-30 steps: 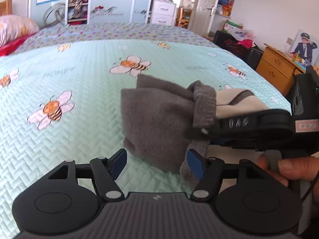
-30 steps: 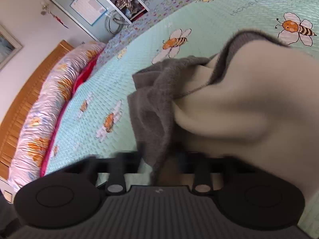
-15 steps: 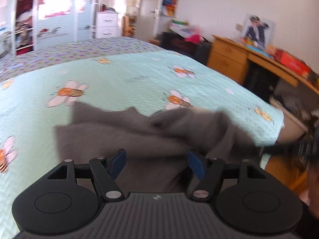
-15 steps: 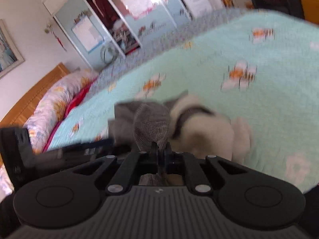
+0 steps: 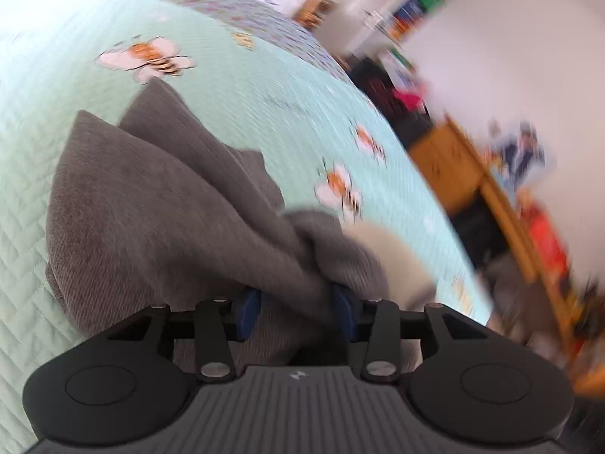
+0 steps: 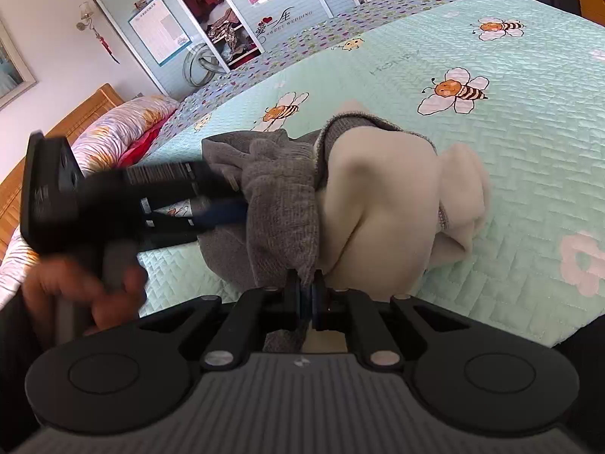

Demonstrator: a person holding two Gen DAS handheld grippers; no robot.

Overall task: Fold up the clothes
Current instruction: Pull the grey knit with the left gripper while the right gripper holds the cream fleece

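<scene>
A grey garment (image 6: 280, 204) with a cream lining lies bunched on a bed covered by a mint-green quilt (image 6: 491, 143) printed with cartoon bees. The garment is the landmark here: it sits near the bed's near edge, with the pillows (image 6: 124, 125) and wooden headboard well beyond it to the left in the right wrist view.

The right hand-held gripper (image 6: 308, 295) is clamped tight on a grey edge of the garment, just at the seam where grey meets cream. Its jaws are nearly together with cloth pinched between them.

The left hand-held gripper (image 5: 297, 312) has come in over the garment's grey side. A second ago its blue pads (image 5: 245, 312) stood wide apart in front of the cloth; now the jaws are closing, and a thick ridge of grey fabric sits between them. The pads look close to the cloth on both sides, but a firm pinch is not yet evident. In the right wrist view this same gripper (image 6: 223, 210) reaches into the garment from the left, held by a person's hand (image 6: 75, 287), blurred by motion.

The garment has also been pulled lower and flatter since a second ago, when it hung raised in a lump.

Judging from this, both hands are about to have a grip, which would let the garment be lifted, spread and straightened before any fold. Folding itself seems barely begun, since the cloth is still crumpled.
</scene>
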